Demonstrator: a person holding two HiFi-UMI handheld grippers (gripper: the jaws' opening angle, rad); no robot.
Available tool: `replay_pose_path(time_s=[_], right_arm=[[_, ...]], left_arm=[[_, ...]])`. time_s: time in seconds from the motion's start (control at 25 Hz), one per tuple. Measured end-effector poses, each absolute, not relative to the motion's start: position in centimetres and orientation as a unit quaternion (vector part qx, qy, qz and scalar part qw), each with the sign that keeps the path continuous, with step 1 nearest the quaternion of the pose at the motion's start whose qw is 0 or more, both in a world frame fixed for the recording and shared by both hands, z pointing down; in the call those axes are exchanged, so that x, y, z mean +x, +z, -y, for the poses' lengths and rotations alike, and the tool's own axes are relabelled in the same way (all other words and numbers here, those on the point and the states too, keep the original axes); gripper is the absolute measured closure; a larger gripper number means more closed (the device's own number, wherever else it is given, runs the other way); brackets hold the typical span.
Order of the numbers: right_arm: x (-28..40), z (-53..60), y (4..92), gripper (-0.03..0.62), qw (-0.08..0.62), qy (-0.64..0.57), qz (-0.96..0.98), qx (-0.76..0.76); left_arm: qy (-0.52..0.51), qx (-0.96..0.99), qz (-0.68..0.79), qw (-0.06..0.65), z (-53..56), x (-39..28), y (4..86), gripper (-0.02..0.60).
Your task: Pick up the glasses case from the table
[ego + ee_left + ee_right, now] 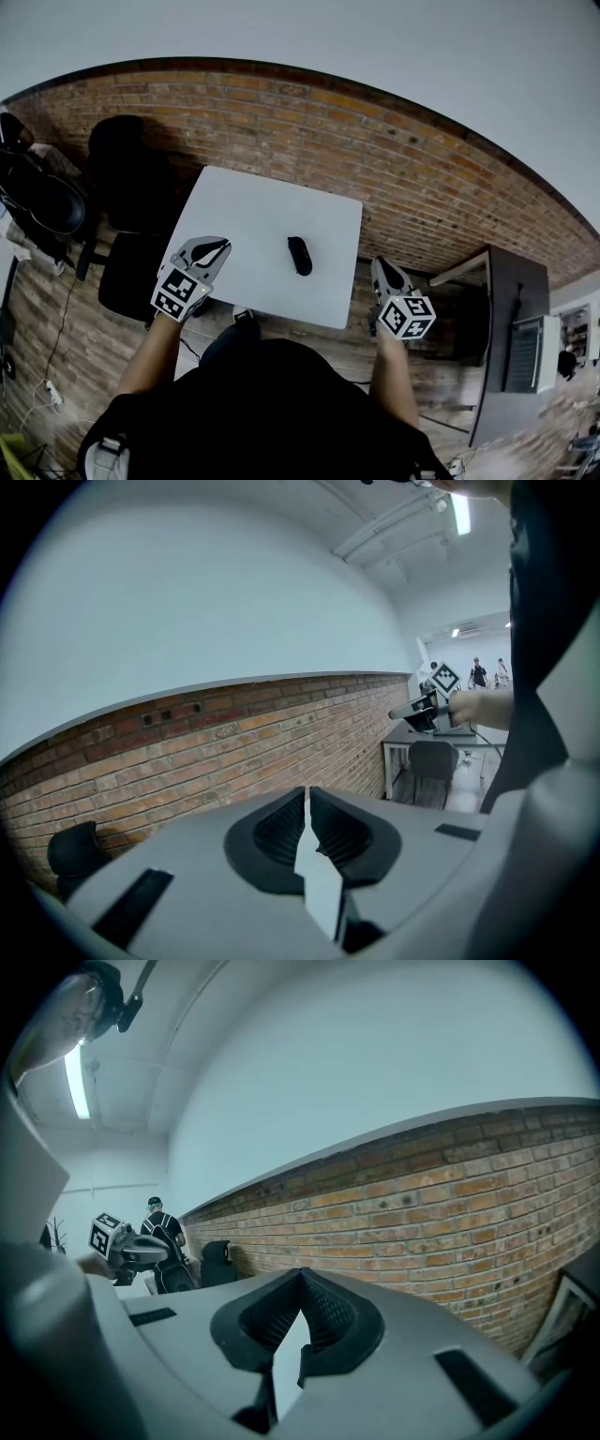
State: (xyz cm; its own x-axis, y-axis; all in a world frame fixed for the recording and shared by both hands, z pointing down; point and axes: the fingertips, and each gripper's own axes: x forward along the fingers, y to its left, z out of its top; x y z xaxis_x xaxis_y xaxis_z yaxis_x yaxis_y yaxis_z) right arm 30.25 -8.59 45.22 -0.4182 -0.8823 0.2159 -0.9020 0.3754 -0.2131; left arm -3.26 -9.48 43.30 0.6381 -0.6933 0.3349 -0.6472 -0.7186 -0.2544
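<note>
Head view: the dark glasses case [299, 255] lies in the middle of the white counter [248, 202], apart from the left gripper [208, 251] and the right gripper [384, 272]. Left gripper view: jaws clenched, empty. Right gripper view: jaws likewise clenched, empty.

No legible text, as far as visible
</note>
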Motion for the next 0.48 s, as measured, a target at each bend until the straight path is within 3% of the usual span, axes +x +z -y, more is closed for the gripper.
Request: replay_pose_path(time_s=[0.48], right_arm=[[29.4,12.8,45.9,0.58,0.047,0.153,0.824,0.544]], left_arm=[[-0.217,-0.907,-0.358,0.05,14.0,-3.6,44.1,0.557]])
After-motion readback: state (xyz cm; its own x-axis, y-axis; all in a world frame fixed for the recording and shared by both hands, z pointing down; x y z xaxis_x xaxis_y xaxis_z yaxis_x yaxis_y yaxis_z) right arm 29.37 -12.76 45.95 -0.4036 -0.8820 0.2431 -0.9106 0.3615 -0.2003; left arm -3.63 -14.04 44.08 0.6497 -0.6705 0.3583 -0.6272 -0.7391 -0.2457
